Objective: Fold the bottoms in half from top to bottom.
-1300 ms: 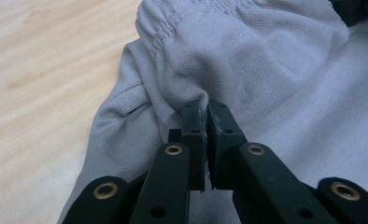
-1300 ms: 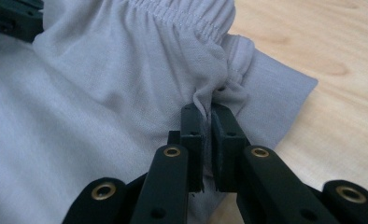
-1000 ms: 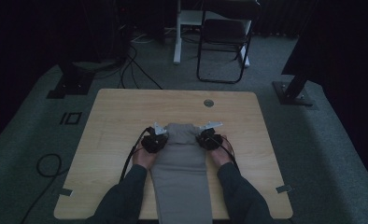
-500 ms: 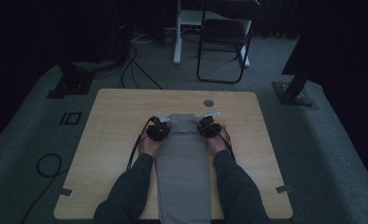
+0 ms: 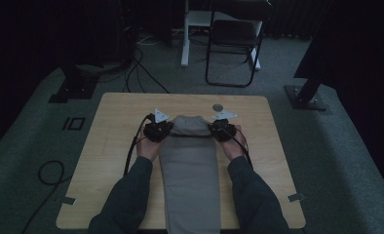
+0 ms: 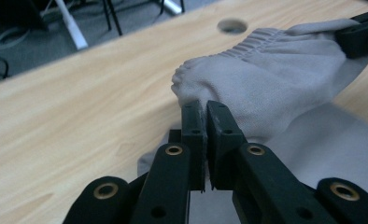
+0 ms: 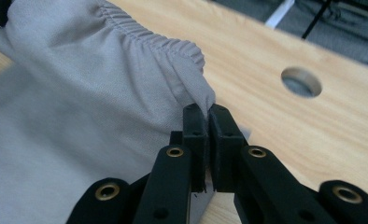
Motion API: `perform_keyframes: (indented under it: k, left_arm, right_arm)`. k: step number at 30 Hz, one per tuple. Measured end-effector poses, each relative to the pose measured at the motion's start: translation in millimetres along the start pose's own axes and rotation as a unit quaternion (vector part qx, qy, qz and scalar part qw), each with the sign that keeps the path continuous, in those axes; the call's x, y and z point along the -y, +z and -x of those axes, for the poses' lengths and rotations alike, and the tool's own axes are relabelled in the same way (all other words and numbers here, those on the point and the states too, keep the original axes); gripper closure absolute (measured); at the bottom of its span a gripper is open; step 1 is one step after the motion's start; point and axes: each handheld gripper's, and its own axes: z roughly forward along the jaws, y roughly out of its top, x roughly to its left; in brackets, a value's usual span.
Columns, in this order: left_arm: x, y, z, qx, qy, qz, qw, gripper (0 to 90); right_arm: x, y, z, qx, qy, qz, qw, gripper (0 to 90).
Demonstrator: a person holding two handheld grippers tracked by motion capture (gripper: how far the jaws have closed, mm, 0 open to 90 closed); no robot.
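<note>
Table [image 5: 112,146]: light wood, one cable hole [image 5: 218,107] near its far edge. That hole is my landmark.

Trousers [image 5: 189,180]: grey, folded into a long narrow strip running down the table's middle from just short of the hole, a little left of it, to the near edge, where they hang over. The waistband end is the end nearest the hole and is lifted off the wood; the rest lies flat.

Handling, my read: soft, light woven cloth with no stiffness at all. It drapes and sags between the two grips. Not fragile, not slippery, but layers can slide over each other, so a pinch that catches only the top layer will peel the fold open. The gathered elastic waistband [image 7: 163,39] is the thickest, grippiest part, so take hold at its two corners, through all layers.

Left gripper [image 5: 157,130]: on the waistband corner farther from the hole. Jaws closed tight on a pinch of cloth, seen plainly in the left gripper view [image 6: 205,109].

Right gripper [image 5: 222,129]: on the corner just this side of the hole. Jaws likewise clamped on the corner's tip [image 7: 204,108]; only a small bite, so it could slip if pulled hard.
</note>
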Motion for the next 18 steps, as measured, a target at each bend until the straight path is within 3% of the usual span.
perform_keyframes:
  k: [5,9,14,18]
  left_arm:
    - [-8.1,-26.5,9.1,0.011,0.013,0.021,0.9996,86.3]
    - [-5.5,-41.9,18.1,0.025,0.022,0.024,0.9991,86.2]
    - [11.8,-53.8,29.7,0.048,0.024,0.015,0.9985,86.1]
    - [30.8,-55.1,38.5,0.058,0.029,-0.009,0.9979,86.1]
  right_arm:
    - [-3.1,-25.0,-4.3,-0.005,-0.008,0.026,0.9996,87.2]
    - [1.2,-41.9,-7.3,-0.013,-0.013,0.036,0.9992,87.2]
    - [15.8,-56.4,-12.3,-0.028,-0.02,0.03,0.999,87.0]
    - [31.6,-60.4,-20.9,-0.039,-0.031,0.014,0.9987,87.1]
